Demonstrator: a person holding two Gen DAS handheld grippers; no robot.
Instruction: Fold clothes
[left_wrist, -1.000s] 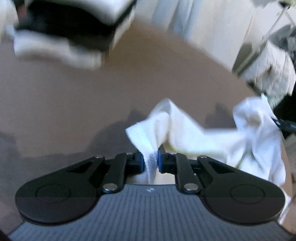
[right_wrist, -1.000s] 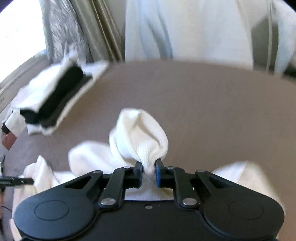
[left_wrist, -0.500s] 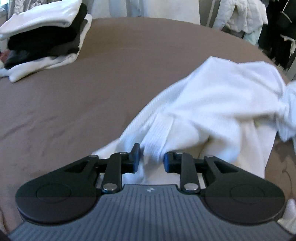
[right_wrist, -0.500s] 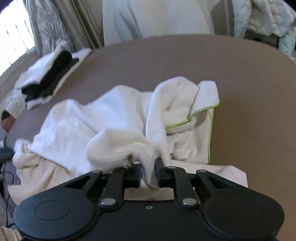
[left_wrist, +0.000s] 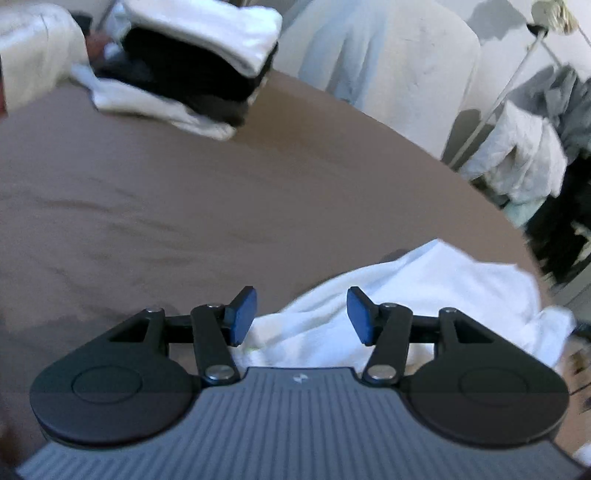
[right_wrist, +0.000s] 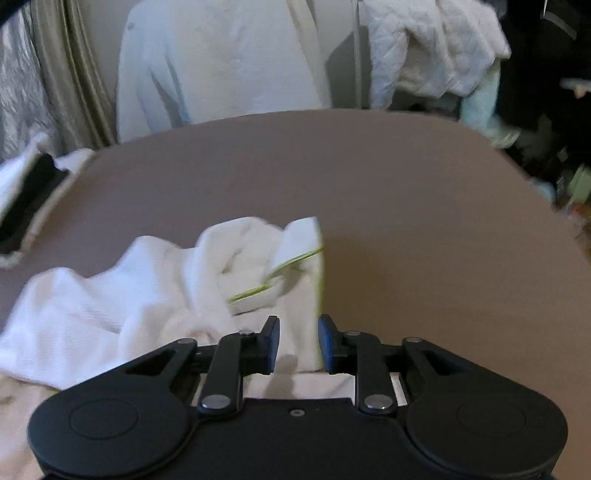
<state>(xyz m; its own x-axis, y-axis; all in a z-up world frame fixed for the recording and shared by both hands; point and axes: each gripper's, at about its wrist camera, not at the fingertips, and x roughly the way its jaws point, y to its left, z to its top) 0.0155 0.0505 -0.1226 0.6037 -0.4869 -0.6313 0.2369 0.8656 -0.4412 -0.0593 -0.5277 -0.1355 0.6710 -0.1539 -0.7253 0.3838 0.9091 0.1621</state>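
A white towel (right_wrist: 147, 295) with a waffle-like weave and a thin lime-green edging lay crumpled in loose folds on the brown bed cover (right_wrist: 406, 221), near its front edge. One corner, green trim showing, was turned up at the towel's right side. No brand, label or writing could be read on it.

The left gripper (left_wrist: 301, 314) stood with its blue pads well apart, having just been opening; the towel lay beneath and beyond them, gripped by neither. The right gripper (right_wrist: 297, 341) had also just been opening, its pads parted with towel cloth seen in the gap but not pinched.

Far from the towel, at the bed cover's back left, sat a stack of folded white and black clothes (left_wrist: 192, 70).
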